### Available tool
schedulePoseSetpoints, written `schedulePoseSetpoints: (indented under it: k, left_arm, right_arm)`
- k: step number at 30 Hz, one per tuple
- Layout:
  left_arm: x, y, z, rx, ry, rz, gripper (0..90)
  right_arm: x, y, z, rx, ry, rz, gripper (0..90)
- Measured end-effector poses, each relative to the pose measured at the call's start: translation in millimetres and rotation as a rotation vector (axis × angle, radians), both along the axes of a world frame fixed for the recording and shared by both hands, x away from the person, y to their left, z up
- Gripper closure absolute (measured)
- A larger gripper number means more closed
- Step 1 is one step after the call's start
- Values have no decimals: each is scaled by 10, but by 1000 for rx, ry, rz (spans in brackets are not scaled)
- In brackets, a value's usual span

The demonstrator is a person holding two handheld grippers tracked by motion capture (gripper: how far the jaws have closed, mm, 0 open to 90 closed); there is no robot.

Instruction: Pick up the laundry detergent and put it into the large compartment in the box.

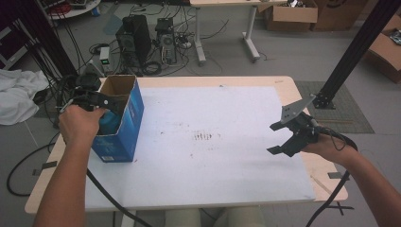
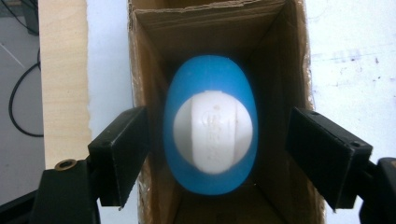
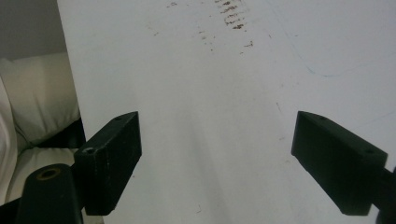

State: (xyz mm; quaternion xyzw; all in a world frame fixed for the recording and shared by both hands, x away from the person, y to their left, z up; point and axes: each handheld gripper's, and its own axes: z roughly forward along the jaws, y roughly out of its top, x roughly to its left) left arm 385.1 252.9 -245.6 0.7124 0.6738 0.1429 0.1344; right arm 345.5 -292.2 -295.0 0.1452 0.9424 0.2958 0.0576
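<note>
A tall blue cardboard box stands open-topped at the left of the white table top. Inside it sits a blue bottle with a white cap, seen from above in the left gripper view. My left gripper hovers over the box mouth, open, its jaws straddling the bottle without touching it; in the high view this left gripper sits at the box's left rim. Over the table's right edge my right gripper hangs open with nothing between its jaws, as the right gripper view confirms for the right gripper.
Brown smudges mark the middle of the white sheet. Beyond the far edge are computer towers, cables and a desk's legs. A black post rises at the right. White cloth lies off the left side.
</note>
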Motion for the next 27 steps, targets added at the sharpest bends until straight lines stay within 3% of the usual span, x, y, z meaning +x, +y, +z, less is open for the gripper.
schedulePoseSetpoints:
  k: [12,21,27]
  left_arm:
    - [-19,-98,227,18,22,-54,200]
    - [-34,-291,442,26,48,-139,188]
    - [-42,-487,569,22,25,-203,177]
  right_arm:
    - [-12,22,13,-3,-2,4,161]
    - [-6,29,11,-3,0,1,161]
    - [-8,40,10,-5,1,4,160]
